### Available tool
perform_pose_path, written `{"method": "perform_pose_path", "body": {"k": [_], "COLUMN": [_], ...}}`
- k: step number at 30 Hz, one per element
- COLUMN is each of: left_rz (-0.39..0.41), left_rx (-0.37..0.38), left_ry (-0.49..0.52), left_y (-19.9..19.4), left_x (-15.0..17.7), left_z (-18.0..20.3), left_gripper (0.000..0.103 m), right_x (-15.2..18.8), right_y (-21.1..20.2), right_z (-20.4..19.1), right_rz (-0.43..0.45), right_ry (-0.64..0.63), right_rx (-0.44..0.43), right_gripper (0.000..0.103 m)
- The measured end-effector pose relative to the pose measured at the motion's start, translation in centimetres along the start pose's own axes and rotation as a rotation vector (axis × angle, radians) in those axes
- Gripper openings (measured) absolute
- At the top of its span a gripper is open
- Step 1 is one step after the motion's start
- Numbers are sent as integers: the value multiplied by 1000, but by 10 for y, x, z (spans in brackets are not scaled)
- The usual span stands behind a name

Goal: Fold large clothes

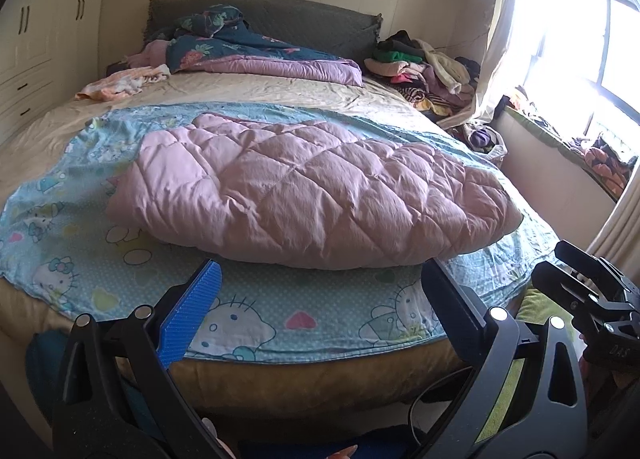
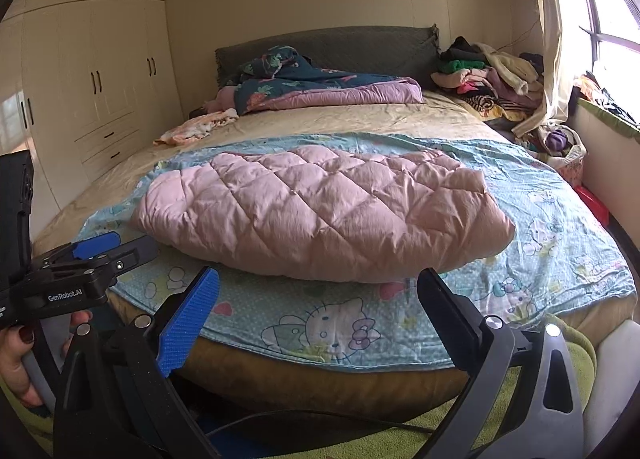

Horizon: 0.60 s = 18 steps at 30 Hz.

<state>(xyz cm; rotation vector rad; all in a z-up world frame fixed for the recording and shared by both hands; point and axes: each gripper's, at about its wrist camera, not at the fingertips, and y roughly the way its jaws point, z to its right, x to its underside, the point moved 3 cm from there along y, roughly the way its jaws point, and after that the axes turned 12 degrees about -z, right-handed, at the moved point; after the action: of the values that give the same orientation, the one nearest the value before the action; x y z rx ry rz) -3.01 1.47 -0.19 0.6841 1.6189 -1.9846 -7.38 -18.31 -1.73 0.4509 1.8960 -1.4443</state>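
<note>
A pink quilted padded garment (image 1: 304, 195) lies folded into a puffy bundle on a light blue cartoon-print sheet (image 1: 72, 243) across the foot half of the bed; it also shows in the right wrist view (image 2: 320, 211) on the same sheet (image 2: 560, 227). My left gripper (image 1: 320, 279) is open and empty, held just short of the bundle's near edge. My right gripper (image 2: 320, 287) is open and empty, also just short of the bundle. The left gripper shows at the left of the right wrist view (image 2: 100, 247).
A dark floral and purple duvet (image 1: 248, 51) lies bunched at the headboard. A pile of clothes (image 1: 424, 67) sits at the bed's far right corner by the curtain. A small peach cloth (image 1: 124, 83) lies at far left. A wardrobe (image 2: 92, 71) stands on the left.
</note>
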Motion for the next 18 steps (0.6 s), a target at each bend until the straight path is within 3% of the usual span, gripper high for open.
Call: {"method": "perform_pose_path", "body": {"k": [18], "left_rz": [-10], "left_rx": [-17], "left_ry": [2], "left_y": [1], "left_x": [2], "left_z": [-3], "left_gripper": [94], "right_x": [0], "right_y": [4], "right_z": [-2], "right_rz": [-21], "right_ry": [-2], "right_rx": [-24], "right_gripper": [99]}}
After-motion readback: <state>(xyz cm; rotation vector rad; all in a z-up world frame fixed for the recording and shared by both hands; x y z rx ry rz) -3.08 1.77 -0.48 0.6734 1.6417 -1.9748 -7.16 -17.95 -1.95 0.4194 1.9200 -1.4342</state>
